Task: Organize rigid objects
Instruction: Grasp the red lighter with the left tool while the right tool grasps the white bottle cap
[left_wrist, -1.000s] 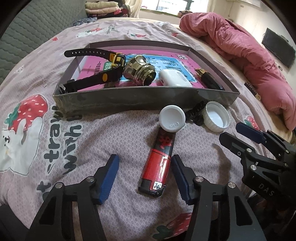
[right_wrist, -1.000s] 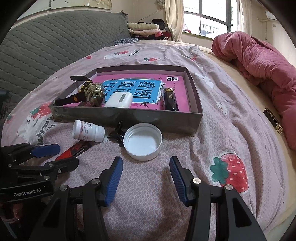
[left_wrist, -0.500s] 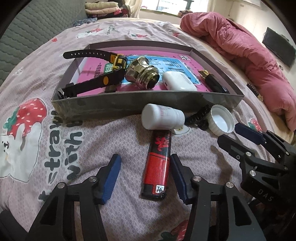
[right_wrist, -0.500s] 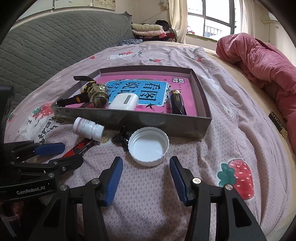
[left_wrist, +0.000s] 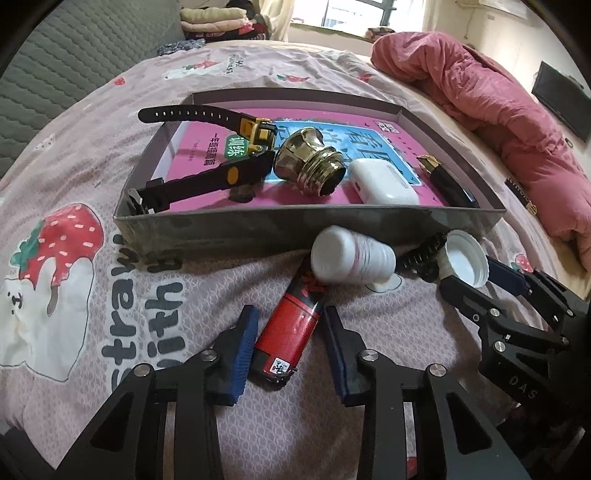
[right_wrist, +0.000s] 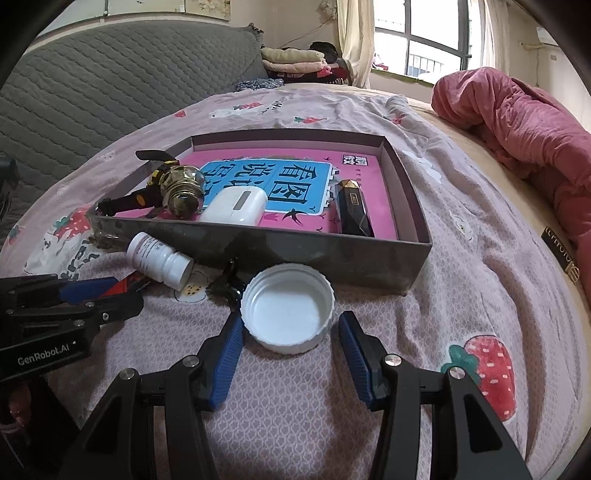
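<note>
- Left tongs (left_wrist: 290, 343) are closing around the red lighter (left_wrist: 291, 328) lying on the bed; the pads stand just beside it.
- Right tongs (right_wrist: 290, 345) stand wide, straddling the white cap (right_wrist: 288, 310) without touching.
- A white bottle (left_wrist: 351, 258) lies against the tray (left_wrist: 258, 230).
- The tray holds a watch (left_wrist: 207, 181), brass fitting (left_wrist: 310, 162), white case (left_wrist: 380, 181) and a black-and-gold lighter (right_wrist: 352, 212).

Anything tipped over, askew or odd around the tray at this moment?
Yes. The white pill bottle lies on its side against the tray's front wall, resting on the top of the red lighter, which the left gripper is closing around. One watch strap also sticks out over the tray's left rim.
</note>
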